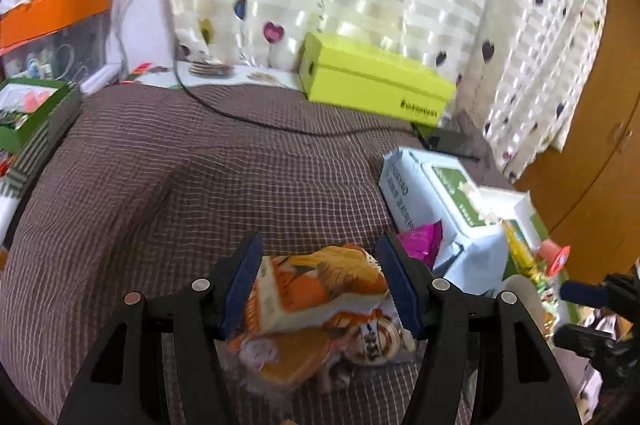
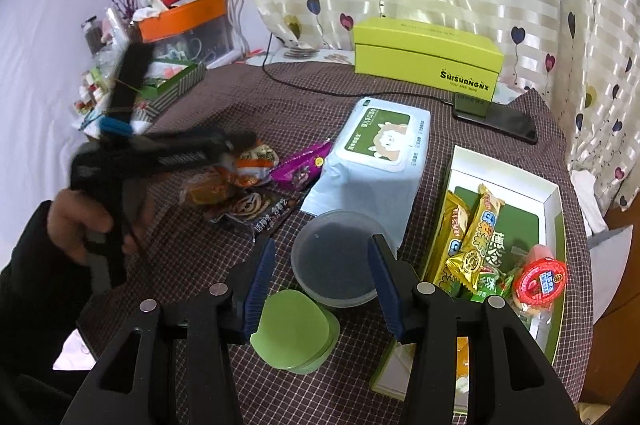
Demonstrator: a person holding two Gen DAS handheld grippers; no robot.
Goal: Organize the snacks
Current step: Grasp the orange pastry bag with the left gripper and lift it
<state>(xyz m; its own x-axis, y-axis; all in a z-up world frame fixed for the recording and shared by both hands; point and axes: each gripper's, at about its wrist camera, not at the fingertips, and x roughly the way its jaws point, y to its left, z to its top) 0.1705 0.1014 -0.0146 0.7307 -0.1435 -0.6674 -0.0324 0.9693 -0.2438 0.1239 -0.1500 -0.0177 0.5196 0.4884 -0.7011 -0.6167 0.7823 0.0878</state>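
Note:
My left gripper is shut on an orange-and-white snack packet, both blue pads against its sides. Under it lie more packets, an orange one and a brown round-printed one. The right wrist view shows that gripper, held by a hand, over the loose snack pile with a purple packet beside it. My right gripper is open above a clear plastic tub and a green-lidded cup, whose lid touches only the left pad. A white box at right holds gold packets and a red-lidded cup.
A pack of wet wipes lies mid-table on the checked brown cloth. Behind it are a yellow-green box, a black phone and its cable. A green box and an orange-lidded bin stand at back left.

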